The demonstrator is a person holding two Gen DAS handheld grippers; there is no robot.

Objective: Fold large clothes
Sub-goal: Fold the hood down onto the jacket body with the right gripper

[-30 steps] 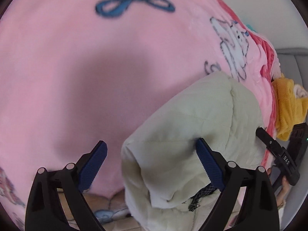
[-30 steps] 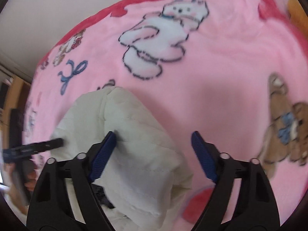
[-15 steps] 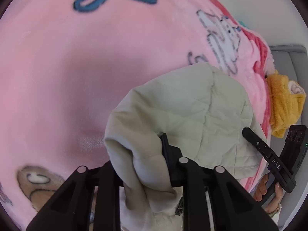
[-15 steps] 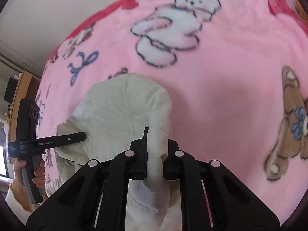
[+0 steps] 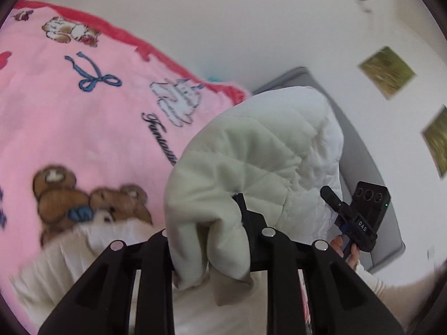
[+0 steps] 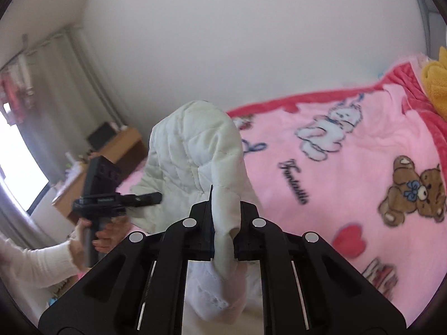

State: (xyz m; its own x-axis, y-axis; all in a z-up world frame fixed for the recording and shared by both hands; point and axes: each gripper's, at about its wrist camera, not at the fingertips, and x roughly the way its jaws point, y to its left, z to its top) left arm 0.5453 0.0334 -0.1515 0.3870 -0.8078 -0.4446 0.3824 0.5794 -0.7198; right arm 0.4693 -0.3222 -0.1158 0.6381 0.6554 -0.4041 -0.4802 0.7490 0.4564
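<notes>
Nearest to each camera, both tongs are pinched right down on the same cream quilted jacket (image 5: 251, 150). The left gripper (image 5: 212, 240) has its jaws drawn in on a thick bunch of the fabric, which bulges out over the black fingers and droops below them. The right gripper (image 6: 223, 223) has its jaws almost together with only a thin fold of the jacket's edge between them, the fold standing up above the jaws and hanging down beneath. The jacket is lifted clear of the pink blanket (image 5: 83, 128), its rounded, padded bulk rising above both tongs, with more pale cloth trailing down out of view under them. From the left wrist view, the right gripper's black body shows just past the jacket's right side, with a hand (image 5: 345, 251) wrapped on its handle; from the right wrist view, the left gripper shows at the jacket's left side, held by a hand (image 6: 109, 231) in a white sleeve (image 6: 36, 262). Behind the jacket the blanket spreads out, printed with brown bears (image 6: 413, 192), a white bunny (image 6: 332, 128) and a blue bow (image 5: 92, 78), edged in red. Beyond the blanket stand a grey headboard (image 5: 363, 145), a yellow plush (image 6: 435, 83), a wooden desk (image 6: 123, 145) and the white wall (image 6: 223, 42).
</notes>
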